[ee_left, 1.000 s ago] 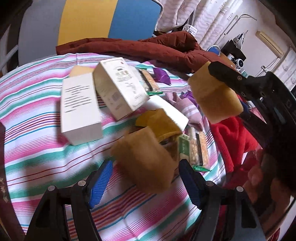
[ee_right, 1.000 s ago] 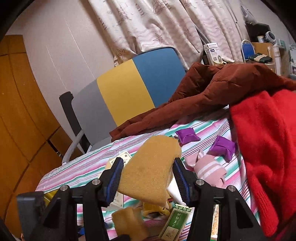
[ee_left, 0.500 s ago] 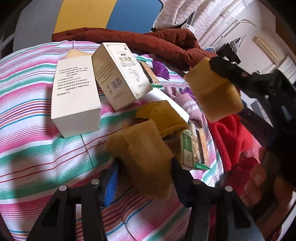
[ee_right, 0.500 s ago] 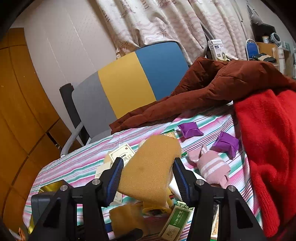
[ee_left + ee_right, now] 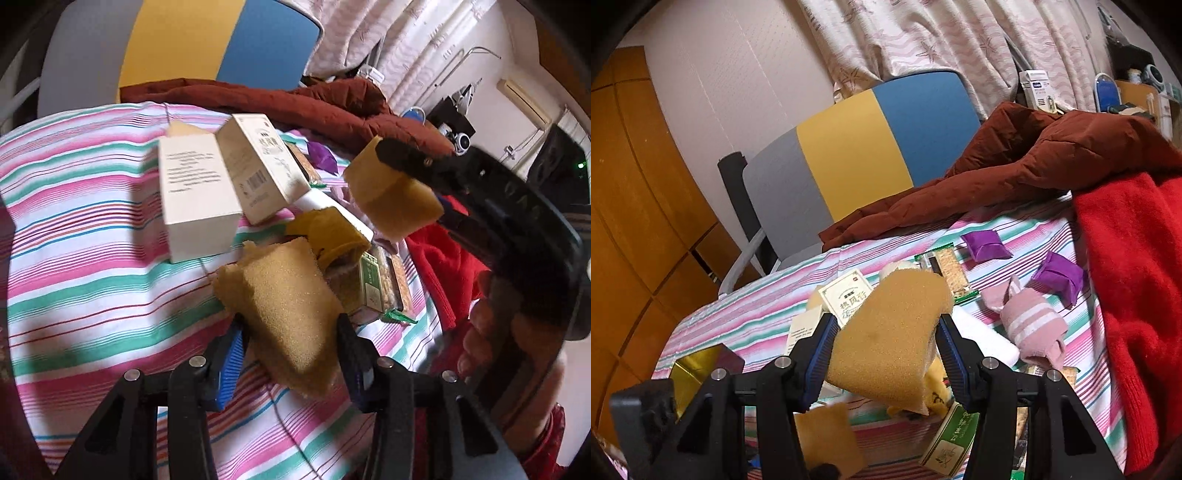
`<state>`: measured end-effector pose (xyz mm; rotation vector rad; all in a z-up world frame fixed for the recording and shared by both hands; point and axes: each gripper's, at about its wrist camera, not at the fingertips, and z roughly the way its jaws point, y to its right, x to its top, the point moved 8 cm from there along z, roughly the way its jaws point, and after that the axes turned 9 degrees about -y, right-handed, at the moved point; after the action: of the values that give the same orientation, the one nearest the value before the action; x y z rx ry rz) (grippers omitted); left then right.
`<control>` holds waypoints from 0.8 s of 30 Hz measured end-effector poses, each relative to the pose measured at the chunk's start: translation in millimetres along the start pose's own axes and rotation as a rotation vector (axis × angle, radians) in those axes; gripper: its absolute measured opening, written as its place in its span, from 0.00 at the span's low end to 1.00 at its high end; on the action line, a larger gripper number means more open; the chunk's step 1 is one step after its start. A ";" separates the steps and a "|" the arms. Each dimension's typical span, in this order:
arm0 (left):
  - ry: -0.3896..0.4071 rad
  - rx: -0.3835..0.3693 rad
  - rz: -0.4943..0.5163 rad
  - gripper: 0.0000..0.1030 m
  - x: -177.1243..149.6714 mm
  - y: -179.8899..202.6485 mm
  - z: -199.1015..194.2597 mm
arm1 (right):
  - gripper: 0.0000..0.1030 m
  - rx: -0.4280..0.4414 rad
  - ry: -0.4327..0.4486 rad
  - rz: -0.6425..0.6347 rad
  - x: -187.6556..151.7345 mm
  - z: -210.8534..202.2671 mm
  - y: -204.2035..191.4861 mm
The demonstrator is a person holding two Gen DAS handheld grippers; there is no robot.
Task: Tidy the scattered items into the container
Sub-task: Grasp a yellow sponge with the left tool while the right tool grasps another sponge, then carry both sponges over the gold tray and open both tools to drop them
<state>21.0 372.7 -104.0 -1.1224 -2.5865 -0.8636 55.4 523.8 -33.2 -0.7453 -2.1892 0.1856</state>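
In the left wrist view, the striped cloth (image 5: 74,229) is covering the surface that carries everything. At its left-centre a plain white box (image 5: 195,199) is lying with a cream printed box (image 5: 266,173) leaning just beside it, the two touching. In the foreground the left tool (image 5: 291,347) is gripping a yellow sponge (image 5: 288,299): its jaws have just been closing, and the blue pads are now pressing into the sponge's sides, with the sponge sticking out ahead of the fingertips. Just past the sponge a mustard-coloured cloth (image 5: 328,236) is resting over a white flat box (image 5: 332,210), and a green-labelled snack pack (image 5: 373,284) is lying beside them. Further right the right tool (image 5: 406,173) is holding a second sponge (image 5: 391,199) up above the clutter, a hand (image 5: 517,350) wrapping its black handle at the far right. Behind all this a brown jacket (image 5: 295,107) is sprawling along the far edge.

In the right wrist view, a gold box (image 5: 694,369) is sitting low at the left edge. The right tool is clamping the second sponge at the centre. To the right a pink striped sock (image 5: 1030,325) is lying near two purple sachets (image 5: 986,245), and a red sweater (image 5: 1134,295) is filling the right side.
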 end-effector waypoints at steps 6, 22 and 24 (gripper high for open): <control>0.042 0.019 0.001 0.46 -11.9 -6.6 -23.3 | 0.54 0.012 -0.019 -0.030 -4.2 4.2 -8.0; 0.174 0.092 -0.016 0.46 -18.6 -52.3 -98.3 | 0.54 0.044 -0.045 -0.259 -24.6 13.1 -66.5; 0.186 0.099 -0.053 0.46 -20.7 -71.0 -110.8 | 0.54 0.068 -0.052 -0.277 -27.9 14.6 -77.8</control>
<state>-21.5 257.2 -53.0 -0.9050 -2.4861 -0.8004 23.8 446.1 -32.8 -0.3974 -2.2959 0.1373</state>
